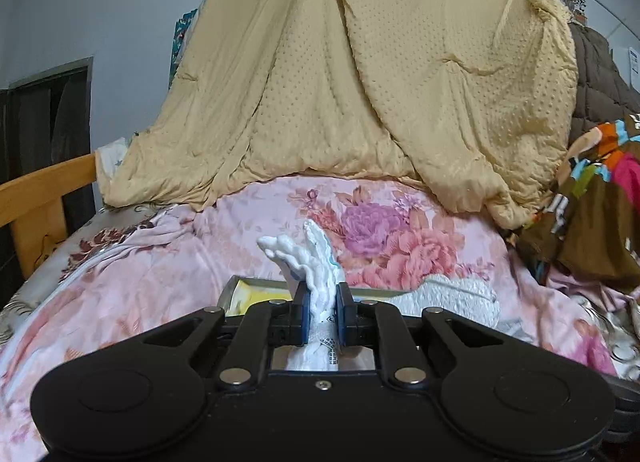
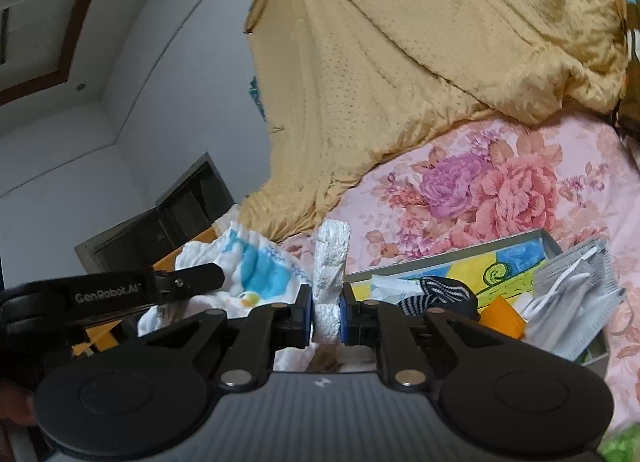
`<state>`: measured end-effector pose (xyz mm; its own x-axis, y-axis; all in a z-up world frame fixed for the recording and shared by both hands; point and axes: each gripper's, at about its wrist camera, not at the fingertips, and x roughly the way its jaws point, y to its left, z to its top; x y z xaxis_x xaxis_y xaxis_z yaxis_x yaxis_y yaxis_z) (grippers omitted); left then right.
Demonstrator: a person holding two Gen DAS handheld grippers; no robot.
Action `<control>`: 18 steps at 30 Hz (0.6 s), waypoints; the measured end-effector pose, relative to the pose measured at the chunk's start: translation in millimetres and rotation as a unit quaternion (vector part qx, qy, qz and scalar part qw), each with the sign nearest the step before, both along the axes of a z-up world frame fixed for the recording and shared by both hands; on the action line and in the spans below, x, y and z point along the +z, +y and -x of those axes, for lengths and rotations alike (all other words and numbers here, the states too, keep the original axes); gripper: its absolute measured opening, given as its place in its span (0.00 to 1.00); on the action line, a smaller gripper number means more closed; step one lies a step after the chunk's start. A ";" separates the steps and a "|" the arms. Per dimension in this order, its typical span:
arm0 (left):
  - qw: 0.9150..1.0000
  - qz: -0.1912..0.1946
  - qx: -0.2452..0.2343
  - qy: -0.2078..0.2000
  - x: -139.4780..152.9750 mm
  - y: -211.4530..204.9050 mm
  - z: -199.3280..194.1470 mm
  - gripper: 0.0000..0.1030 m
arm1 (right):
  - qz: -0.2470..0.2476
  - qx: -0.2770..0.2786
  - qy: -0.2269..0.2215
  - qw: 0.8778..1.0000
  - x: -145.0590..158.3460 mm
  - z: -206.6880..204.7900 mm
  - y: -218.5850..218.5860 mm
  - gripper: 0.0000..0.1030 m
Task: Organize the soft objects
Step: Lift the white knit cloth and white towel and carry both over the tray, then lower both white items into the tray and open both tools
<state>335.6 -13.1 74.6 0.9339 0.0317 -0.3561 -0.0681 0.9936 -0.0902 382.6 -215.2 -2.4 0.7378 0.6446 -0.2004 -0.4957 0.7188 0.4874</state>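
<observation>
A white diaper with blue prints is held between both grippers above a pink floral bed. My left gripper (image 1: 321, 316) is shut on a bunched white edge of the diaper (image 1: 310, 262). My right gripper (image 2: 326, 312) is shut on another white strip of the same diaper (image 2: 330, 258); its printed body (image 2: 248, 270) hangs to the left, where the left gripper (image 2: 218, 274) also shows. A grey tray (image 2: 452, 258) with a yellow and blue picture bottom lies on the bed, holding a grey face mask (image 2: 572, 302), a striped sock (image 2: 440, 292) and an orange item (image 2: 502, 316).
A tan dotted quilt (image 1: 360, 82) hangs at the back of the bed. A brown patterned blanket (image 1: 592, 198) is piled at the right. A wooden bed rail (image 1: 44, 190) runs along the left. A white textured cloth (image 1: 456, 294) lies by the tray (image 1: 256, 290).
</observation>
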 end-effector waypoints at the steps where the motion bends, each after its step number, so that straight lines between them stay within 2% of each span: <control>1: 1.000 0.000 0.002 0.001 -3.2 0.0 -7.7 0.13 | 0.001 -0.003 0.004 1.000 -1.7 -4.2 0.2 0.14; 7: 1.000 0.004 0.020 0.017 -30.7 -0.8 -45.1 0.13 | 0.010 -0.020 0.029 0.999 -11.1 -27.1 1.8 0.14; 18: 0.997 0.010 0.058 0.053 -64.0 8.5 -71.6 0.16 | 0.041 -0.047 0.064 0.996 -21.9 -51.6 5.0 0.18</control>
